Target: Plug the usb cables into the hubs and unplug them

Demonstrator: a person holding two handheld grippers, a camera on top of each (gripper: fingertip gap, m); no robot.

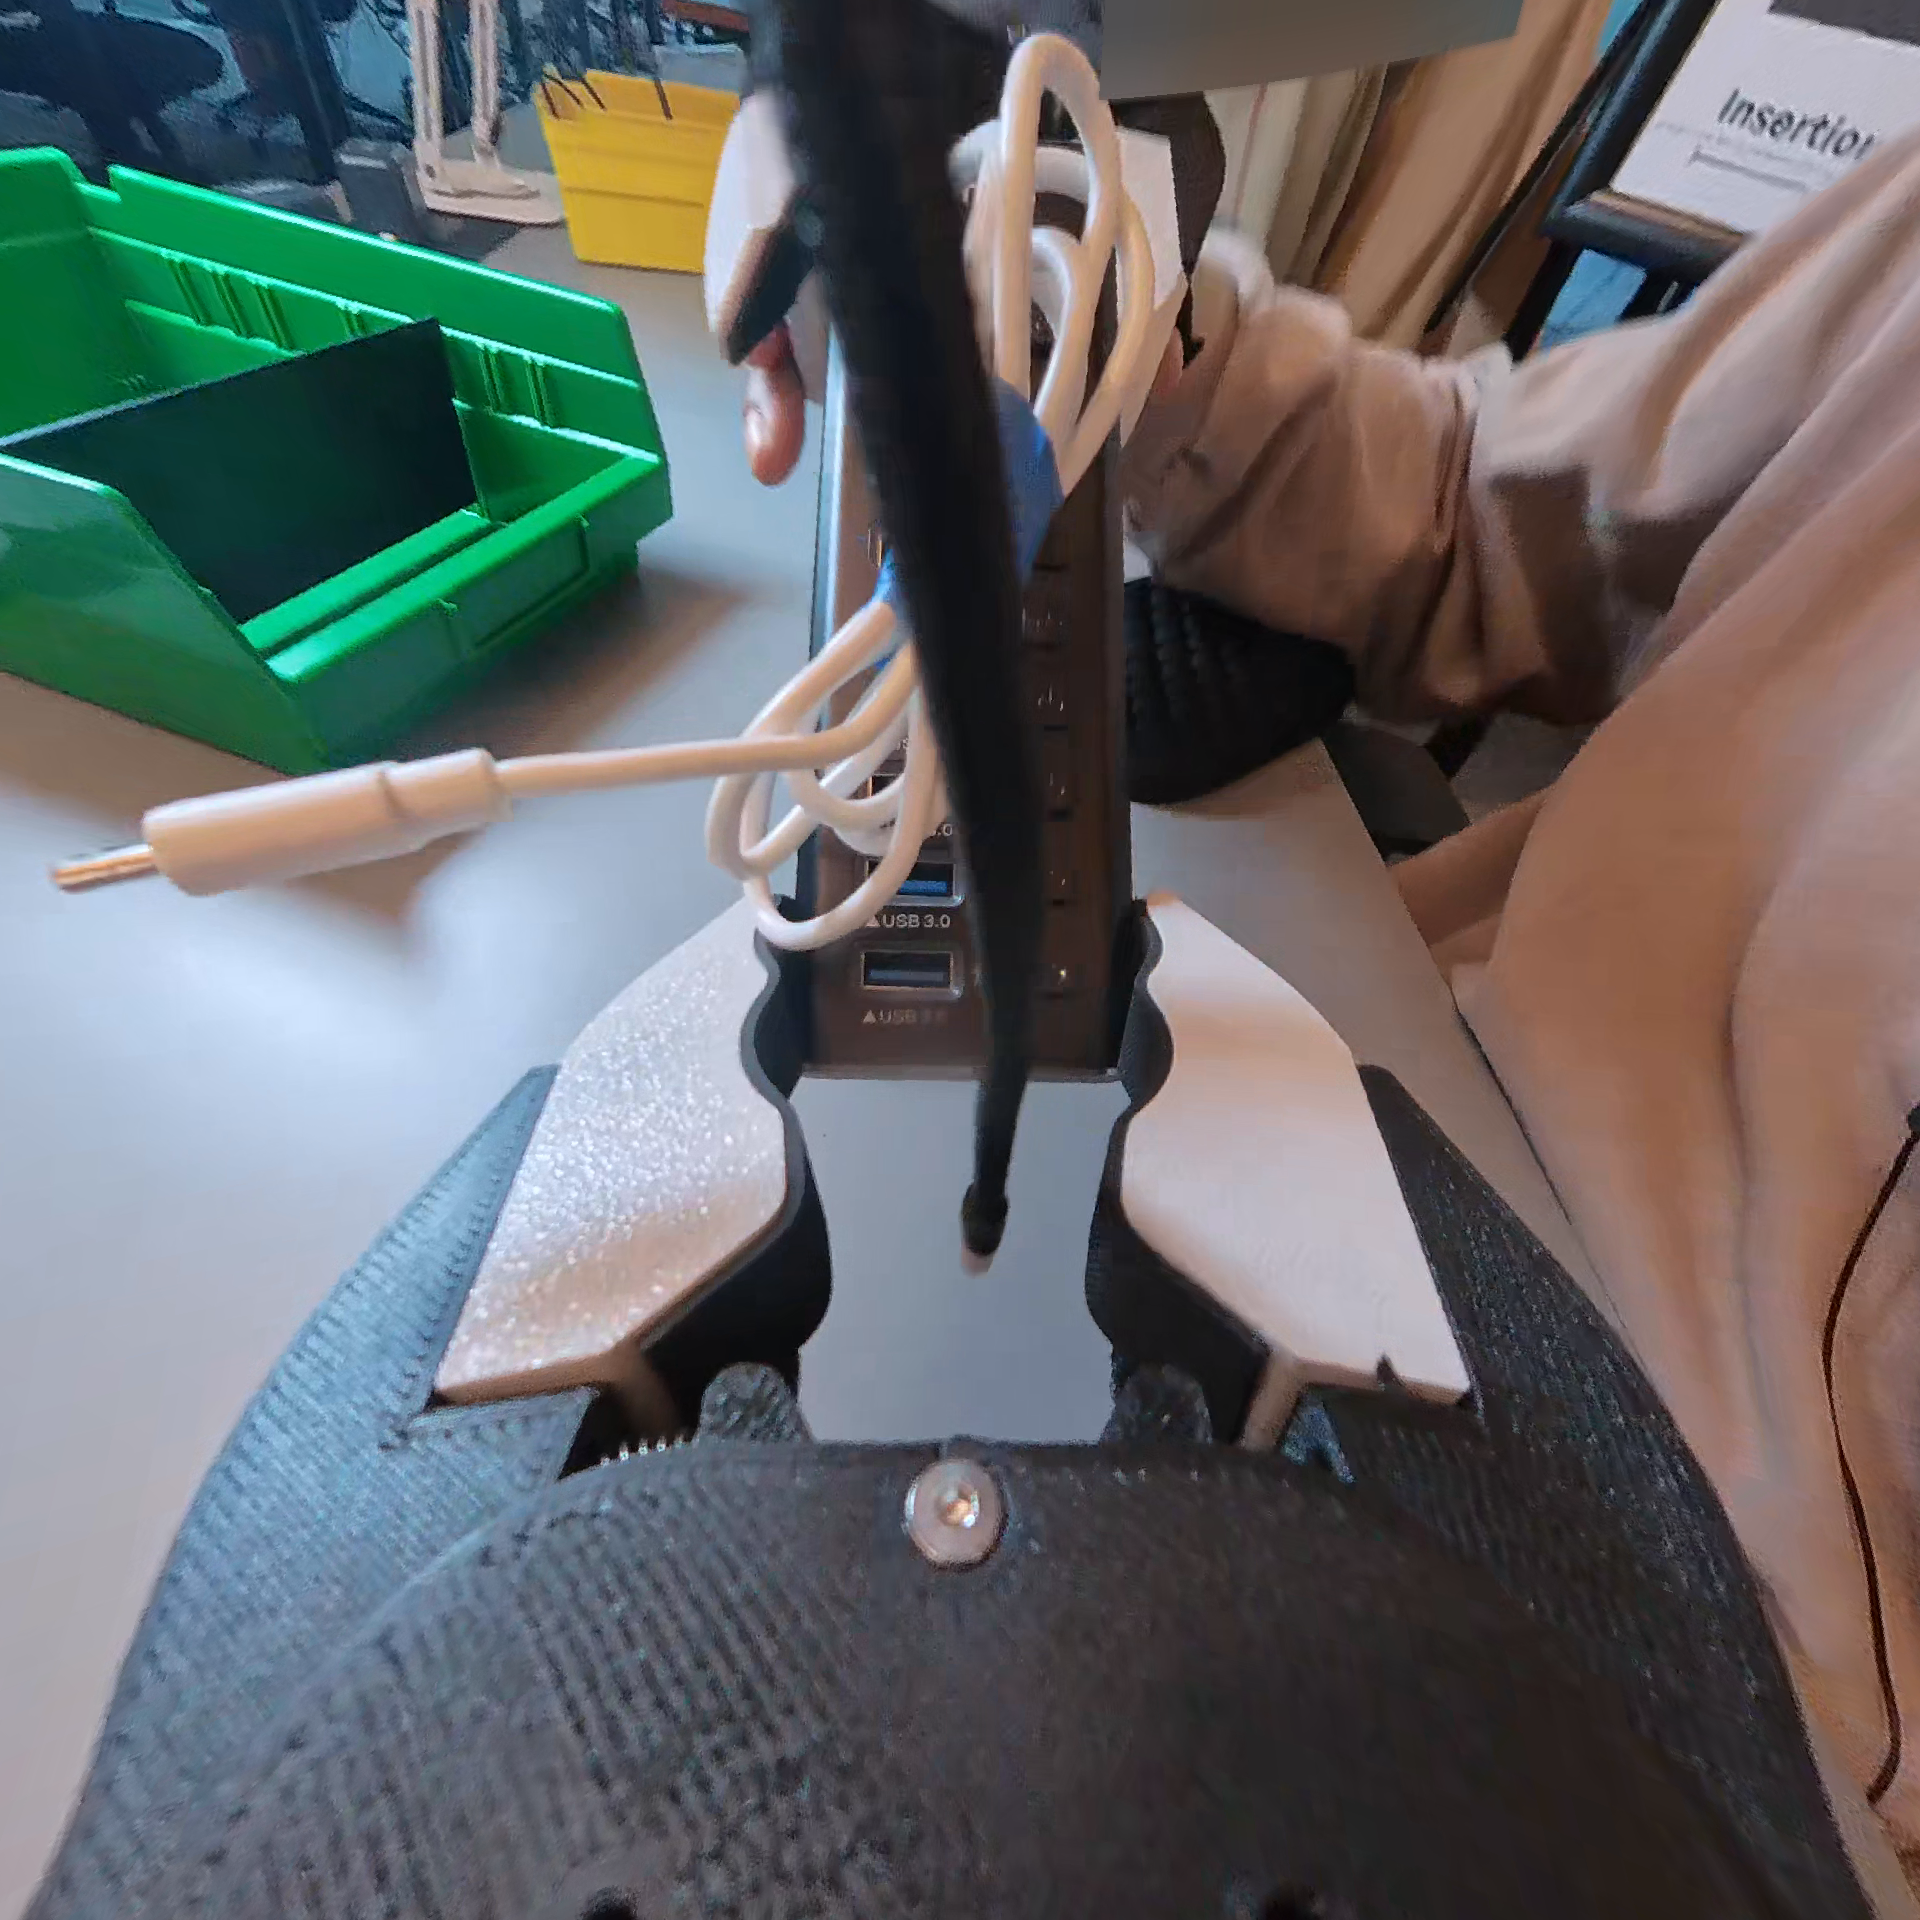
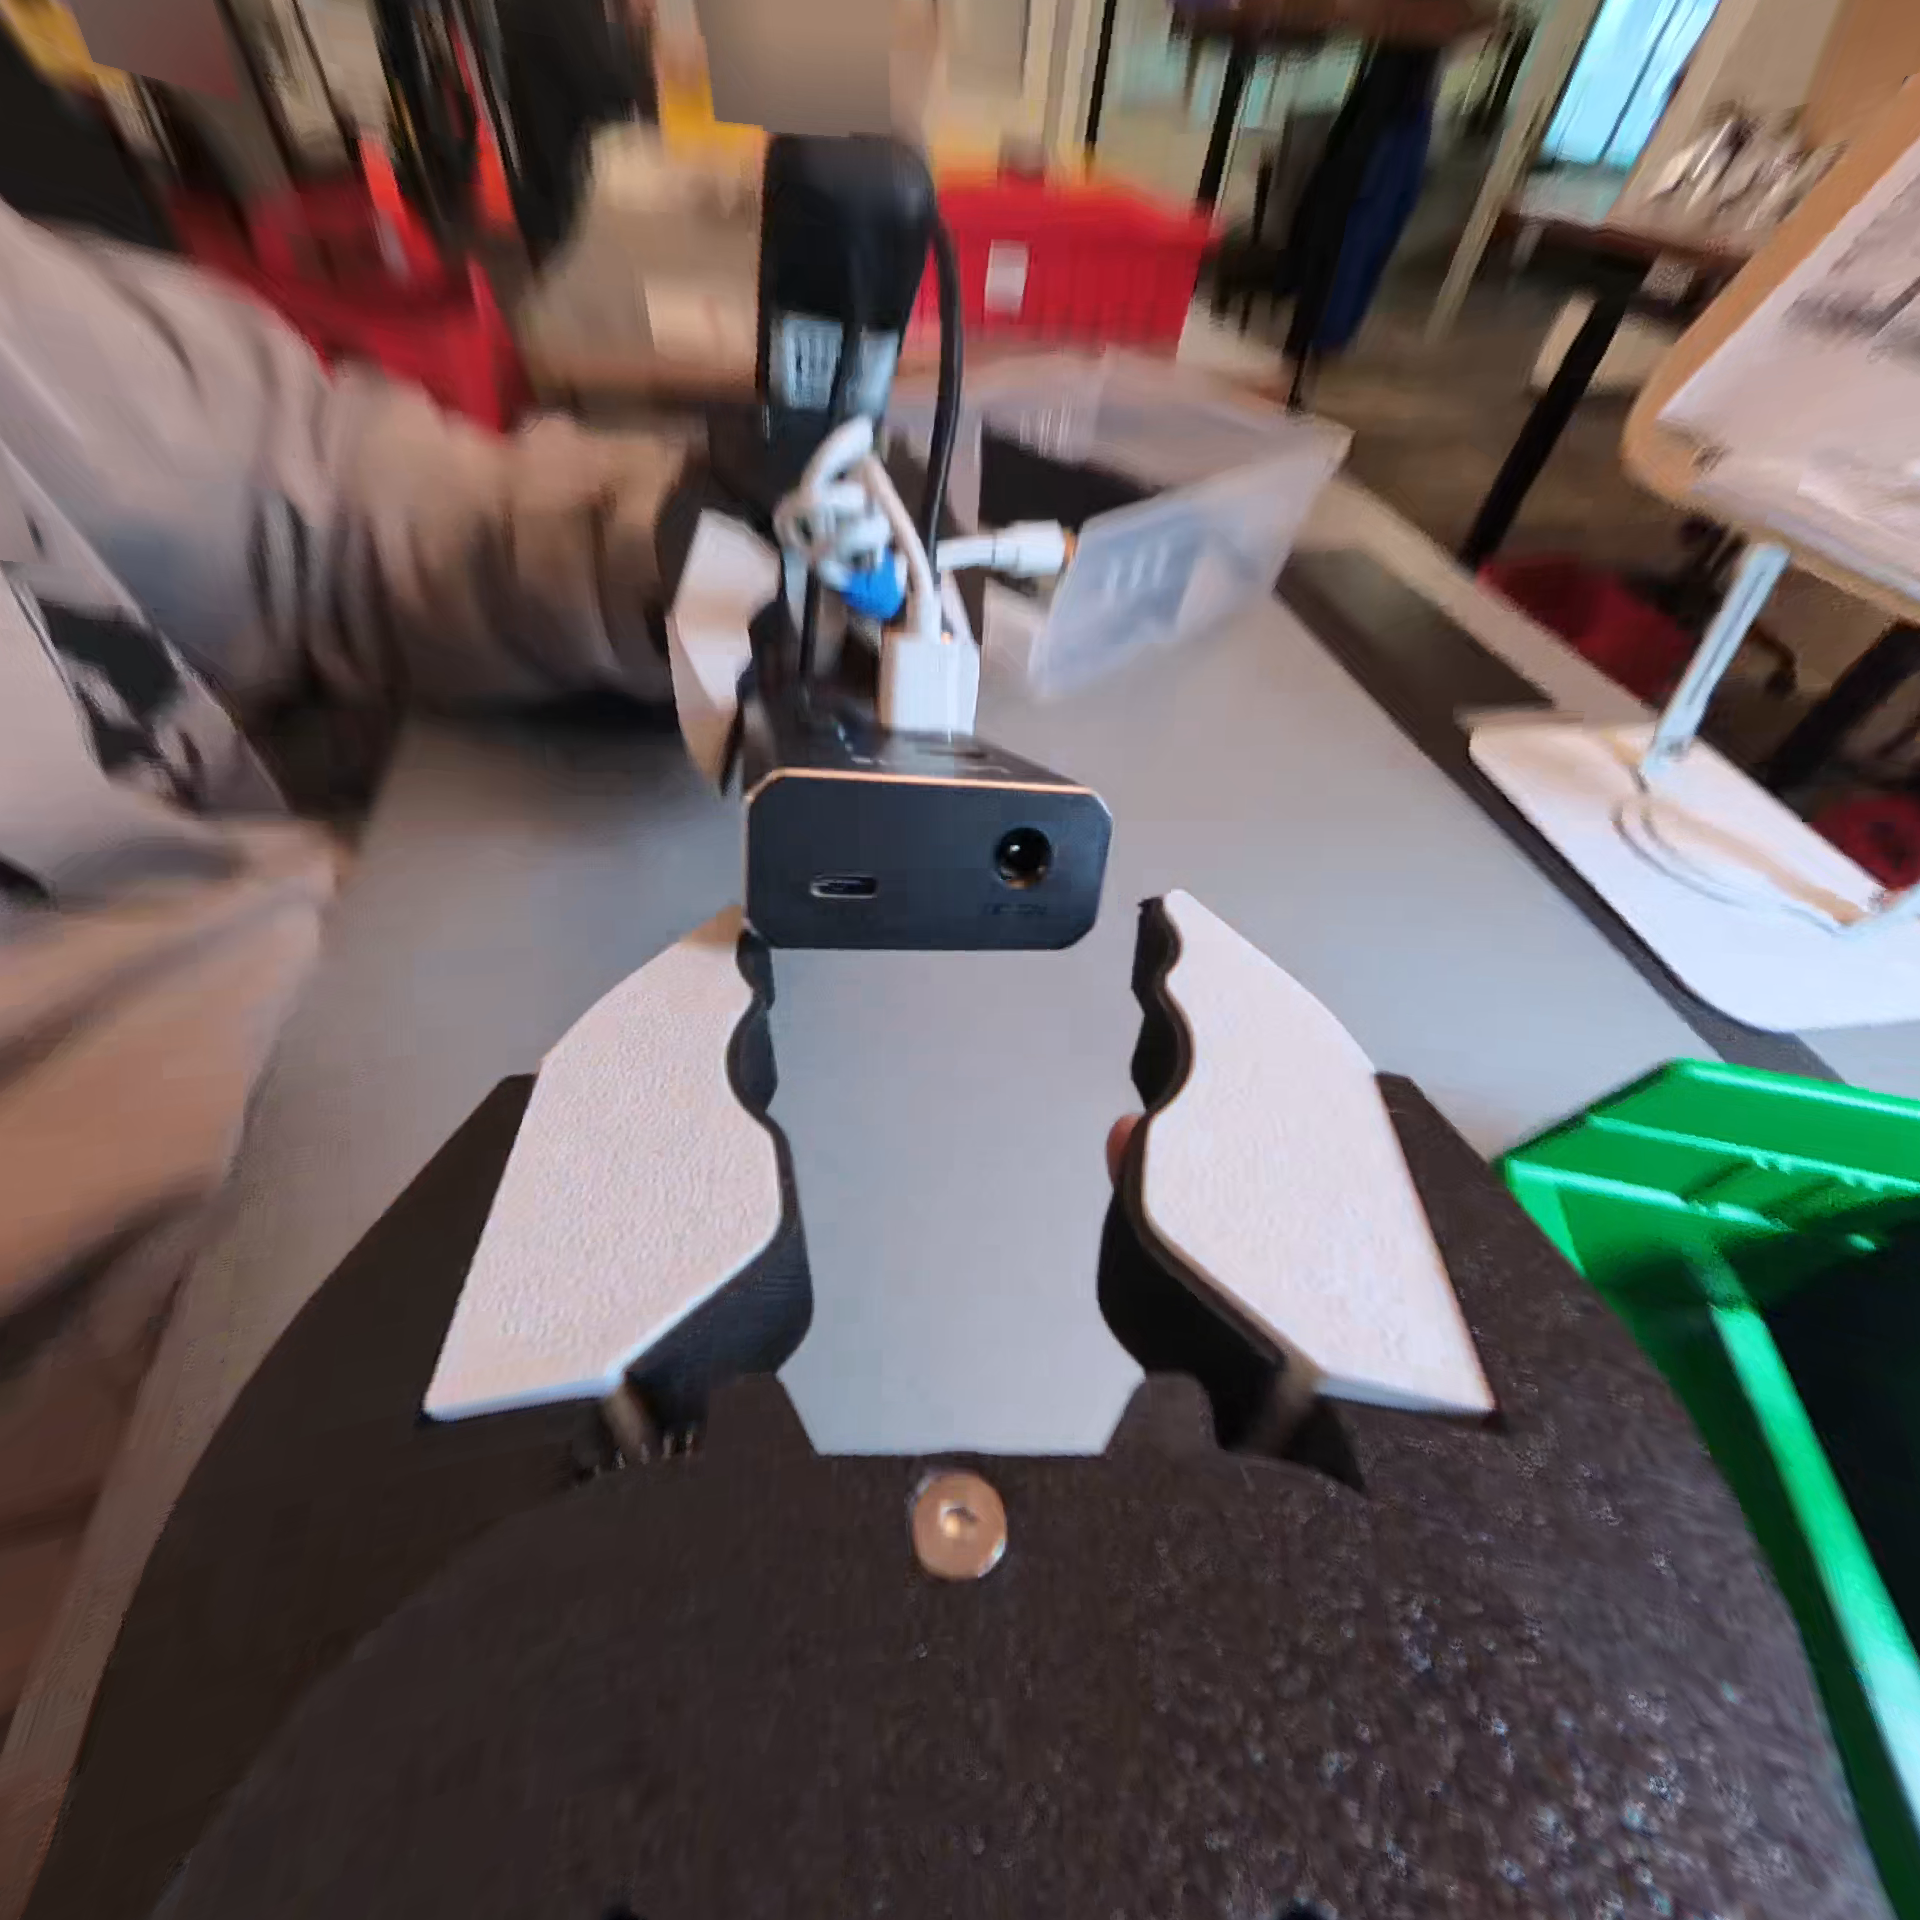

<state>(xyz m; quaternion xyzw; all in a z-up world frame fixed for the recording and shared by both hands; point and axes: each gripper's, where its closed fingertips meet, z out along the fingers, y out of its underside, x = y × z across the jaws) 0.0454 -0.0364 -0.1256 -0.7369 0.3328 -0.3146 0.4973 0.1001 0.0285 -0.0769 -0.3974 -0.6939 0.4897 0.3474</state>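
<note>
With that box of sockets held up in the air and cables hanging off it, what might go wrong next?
The left gripper clamps only the hub's near end, so it might tilt or slip. The bundled white cable dangles with its free plug swinging loose; it could snag on the green bin. The right gripper is open at the far end and may bump the hub.

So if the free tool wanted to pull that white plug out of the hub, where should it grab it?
Probably by the white plug's blocky body, not its thin cable. It stands up from the hub's top face, so the right tool, open now, should come from above, close on its flat sides and pull straight up while the left tool steadies the hub.
</note>
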